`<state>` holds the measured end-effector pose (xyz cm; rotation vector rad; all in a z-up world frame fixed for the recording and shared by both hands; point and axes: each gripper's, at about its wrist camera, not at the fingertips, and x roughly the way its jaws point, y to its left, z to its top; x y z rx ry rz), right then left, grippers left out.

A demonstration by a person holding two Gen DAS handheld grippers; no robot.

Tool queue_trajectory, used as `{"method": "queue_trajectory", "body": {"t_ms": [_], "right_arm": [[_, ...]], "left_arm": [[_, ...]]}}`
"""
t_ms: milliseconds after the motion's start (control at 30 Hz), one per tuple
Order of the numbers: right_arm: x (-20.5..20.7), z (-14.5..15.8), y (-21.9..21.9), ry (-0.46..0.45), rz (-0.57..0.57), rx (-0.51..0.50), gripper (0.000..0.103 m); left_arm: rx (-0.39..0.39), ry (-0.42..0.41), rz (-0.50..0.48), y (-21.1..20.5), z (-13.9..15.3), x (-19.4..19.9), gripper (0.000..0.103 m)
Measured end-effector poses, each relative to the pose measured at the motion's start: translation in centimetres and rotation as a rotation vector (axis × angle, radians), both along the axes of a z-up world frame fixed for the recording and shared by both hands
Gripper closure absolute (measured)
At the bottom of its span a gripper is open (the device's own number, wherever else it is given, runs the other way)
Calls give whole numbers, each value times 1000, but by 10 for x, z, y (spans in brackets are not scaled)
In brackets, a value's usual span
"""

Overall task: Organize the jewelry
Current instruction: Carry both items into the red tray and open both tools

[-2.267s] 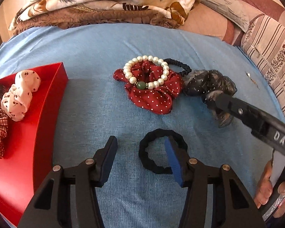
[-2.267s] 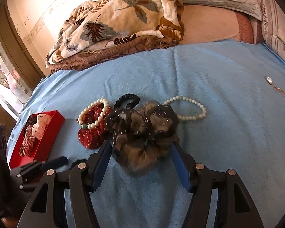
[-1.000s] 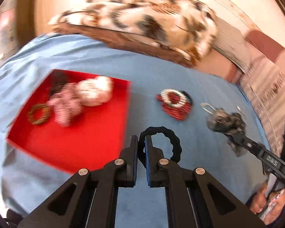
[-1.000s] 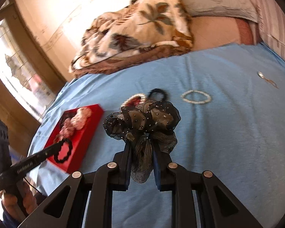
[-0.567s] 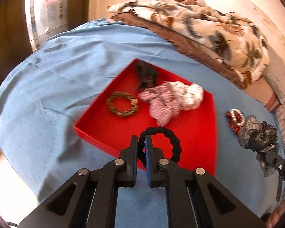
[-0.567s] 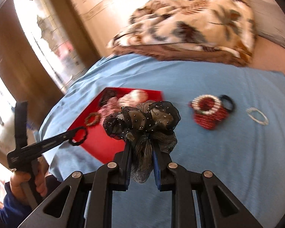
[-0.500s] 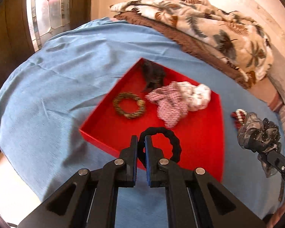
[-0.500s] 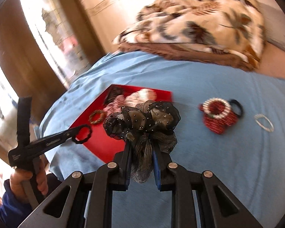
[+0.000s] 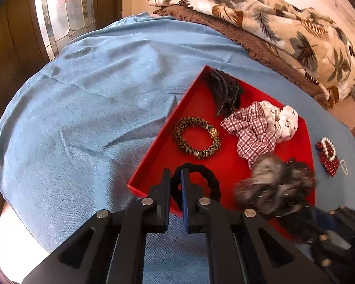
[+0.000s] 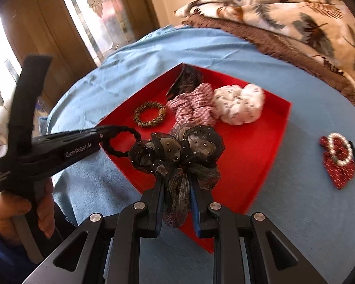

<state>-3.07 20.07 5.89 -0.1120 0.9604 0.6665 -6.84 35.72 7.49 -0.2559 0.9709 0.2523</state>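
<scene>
Left fingers point(image 9: 175, 184) pinching black hair tie point(image 9: 202, 177), right fingers point(image 10: 177, 189) clamping blurred mesh scrunchie point(image 10: 177, 151)

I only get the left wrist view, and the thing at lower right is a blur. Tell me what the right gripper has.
Observer: The right gripper is shut on a black mesh bow, pinching its tail.
Operator: Say where that bow sits.
Observer: It appears over the near part of the red tray, in front of the checked scrunchie.
Operator: Now describe my left gripper from that side.
Observer: The left gripper shows side-on with the black hair tie in its tip, and a hand is wrapped around its handle.
</scene>
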Motion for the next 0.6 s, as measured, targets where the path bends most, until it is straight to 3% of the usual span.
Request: {"method": "queue_trajectory", "body": {"t_ms": [167, 267, 500, 600], "right_arm": [[5, -8, 18, 11, 24, -13, 82], [4, -12, 25, 11, 36, -21, 79], [-1, -6, 26, -20, 41, -15, 60], [-8, 3, 22, -35, 42, 0, 57]], "left_arm": [[-25, -60, 12, 5, 16, -10, 72], [-9, -98, 29, 9, 28, -18, 68], [52, -139, 83, 21, 46, -34, 62], [73, -145, 93, 21, 53, -39, 60]]}}
